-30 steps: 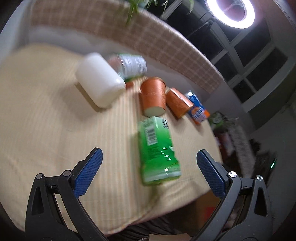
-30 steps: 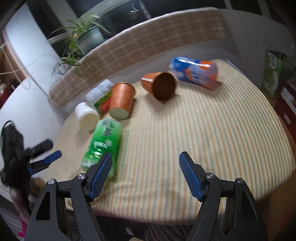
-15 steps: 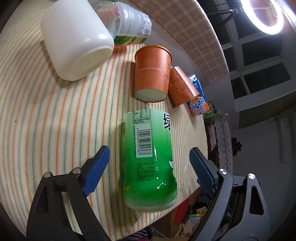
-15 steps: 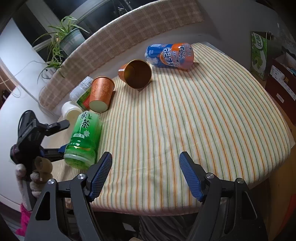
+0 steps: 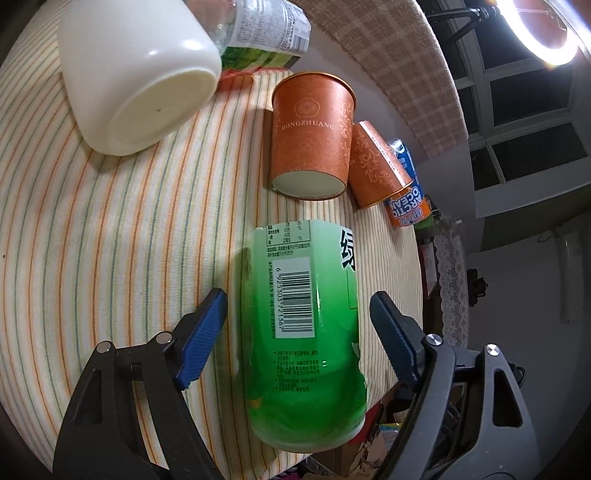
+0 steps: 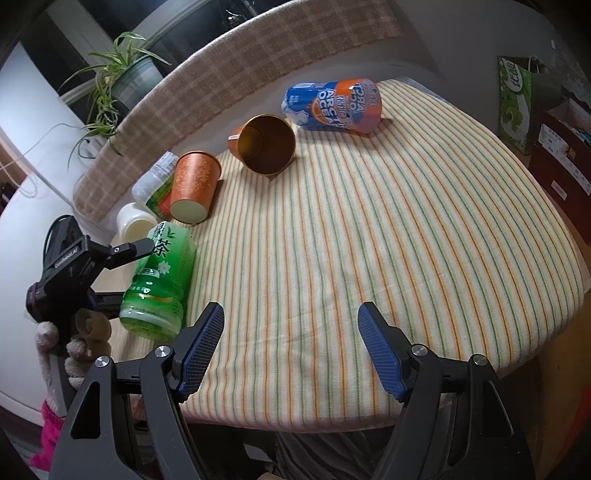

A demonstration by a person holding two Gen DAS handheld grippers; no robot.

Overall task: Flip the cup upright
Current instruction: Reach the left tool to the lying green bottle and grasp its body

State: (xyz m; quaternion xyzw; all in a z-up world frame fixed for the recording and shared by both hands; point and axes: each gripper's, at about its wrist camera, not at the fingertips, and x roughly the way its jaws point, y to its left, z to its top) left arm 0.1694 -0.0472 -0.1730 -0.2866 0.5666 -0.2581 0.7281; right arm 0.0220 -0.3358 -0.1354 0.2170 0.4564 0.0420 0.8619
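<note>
Two orange paper cups lie on their sides on the striped cloth. One cup (image 5: 310,136) (image 6: 192,184) shows its white bottom toward me. The other cup (image 5: 376,166) (image 6: 265,144) lies behind it, its open mouth facing the right wrist camera. My left gripper (image 5: 297,321) is open, its fingers on either side of a green tea bottle (image 5: 306,332) (image 6: 159,284) lying on the cloth; the fingers do not touch it. It also shows in the right wrist view (image 6: 110,266). My right gripper (image 6: 290,343) is open and empty above the table's near edge.
A white jar (image 5: 136,74) (image 6: 135,223) and a clear bottle with a green label (image 5: 266,33) (image 6: 157,186) lie at the far left. A blue and orange bottle (image 6: 332,99) (image 5: 406,192) lies at the back. The table (image 6: 369,240) drops off at its rounded edge.
My left gripper has moved forward and down, so its open fingers now straddle the green bottle. My right gripper has drawn back a little; the cups have not moved.
</note>
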